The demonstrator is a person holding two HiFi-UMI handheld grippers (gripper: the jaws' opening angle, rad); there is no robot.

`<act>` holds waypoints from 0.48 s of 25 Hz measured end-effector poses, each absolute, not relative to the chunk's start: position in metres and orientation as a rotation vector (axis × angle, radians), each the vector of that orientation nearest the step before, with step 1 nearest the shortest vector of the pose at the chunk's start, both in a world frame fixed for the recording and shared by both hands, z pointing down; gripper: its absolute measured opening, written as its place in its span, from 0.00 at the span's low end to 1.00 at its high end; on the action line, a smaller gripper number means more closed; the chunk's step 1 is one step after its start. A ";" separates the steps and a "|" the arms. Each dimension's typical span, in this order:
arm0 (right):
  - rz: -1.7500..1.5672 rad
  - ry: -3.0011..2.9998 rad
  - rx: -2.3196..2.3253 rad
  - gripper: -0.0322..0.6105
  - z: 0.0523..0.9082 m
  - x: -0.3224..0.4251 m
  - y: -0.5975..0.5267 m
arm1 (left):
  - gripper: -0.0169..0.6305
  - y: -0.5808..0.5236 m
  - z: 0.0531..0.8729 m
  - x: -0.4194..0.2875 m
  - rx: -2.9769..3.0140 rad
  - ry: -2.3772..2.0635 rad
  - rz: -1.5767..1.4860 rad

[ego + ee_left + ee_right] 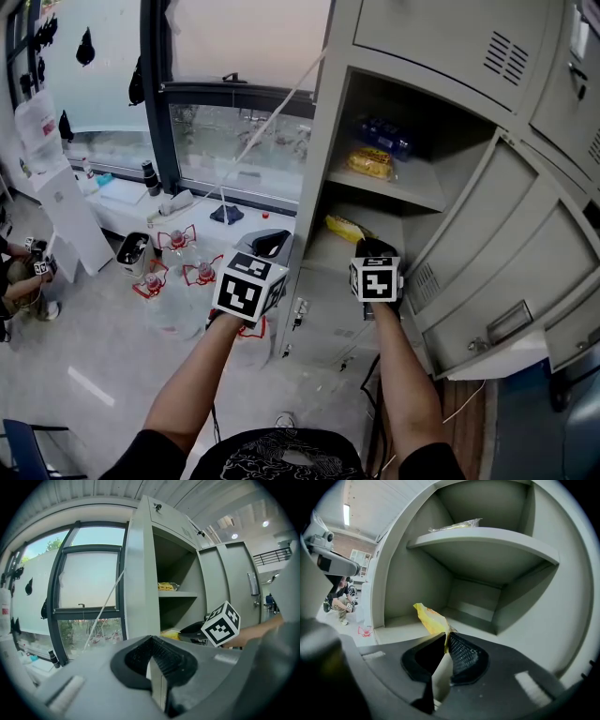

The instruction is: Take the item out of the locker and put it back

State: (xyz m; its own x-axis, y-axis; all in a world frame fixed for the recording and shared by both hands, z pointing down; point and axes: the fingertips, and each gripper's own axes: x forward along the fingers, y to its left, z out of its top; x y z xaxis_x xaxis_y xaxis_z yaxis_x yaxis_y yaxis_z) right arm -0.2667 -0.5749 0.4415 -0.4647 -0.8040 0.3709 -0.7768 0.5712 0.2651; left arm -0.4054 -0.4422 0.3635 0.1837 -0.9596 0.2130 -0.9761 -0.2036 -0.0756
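Observation:
A yellow snack packet (345, 226) lies on the lower shelf of the open grey locker (323, 178). My right gripper (375, 248) reaches into that compartment and is shut on the packet's near edge. In the right gripper view the packet (429, 619) sticks up and to the left from between the pads of the right gripper (446, 637). My left gripper (265, 244) hangs outside the locker to the left, shut and holding nothing. The left gripper view shows this gripper (154, 660) with its pads together, and the right gripper's marker cube (221, 624) at the locker mouth.
The upper shelf holds another yellow packet (371, 163) and a blue one (386, 137). The locker door (487, 272) swings open to the right. Water jugs (178, 281) stand on the floor at the left, below a window. A person (19, 272) crouches at far left.

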 end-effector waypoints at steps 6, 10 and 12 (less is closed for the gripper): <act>-0.107 -2.296 1.196 0.13 0.449 -0.269 -0.574 | 0.03 -0.441 0.362 -0.408 2.353 -1.934 0.320; -0.112 -2.284 1.166 0.17 0.452 -0.270 -0.572 | 0.03 -0.440 0.362 -0.405 2.363 -1.926 0.321; -0.107 -2.284 1.164 0.19 0.453 -0.269 -0.570 | 0.03 -0.439 0.363 -0.404 2.363 -1.921 0.324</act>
State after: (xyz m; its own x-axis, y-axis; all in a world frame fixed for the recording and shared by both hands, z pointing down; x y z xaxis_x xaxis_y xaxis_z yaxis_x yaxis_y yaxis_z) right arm -0.2685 -0.5705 0.4525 -0.4601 -0.7651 0.4504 -0.7197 0.6185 0.3154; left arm -0.4040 -0.4392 0.3632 0.1921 -0.9582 0.2122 -0.9748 -0.2113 -0.0715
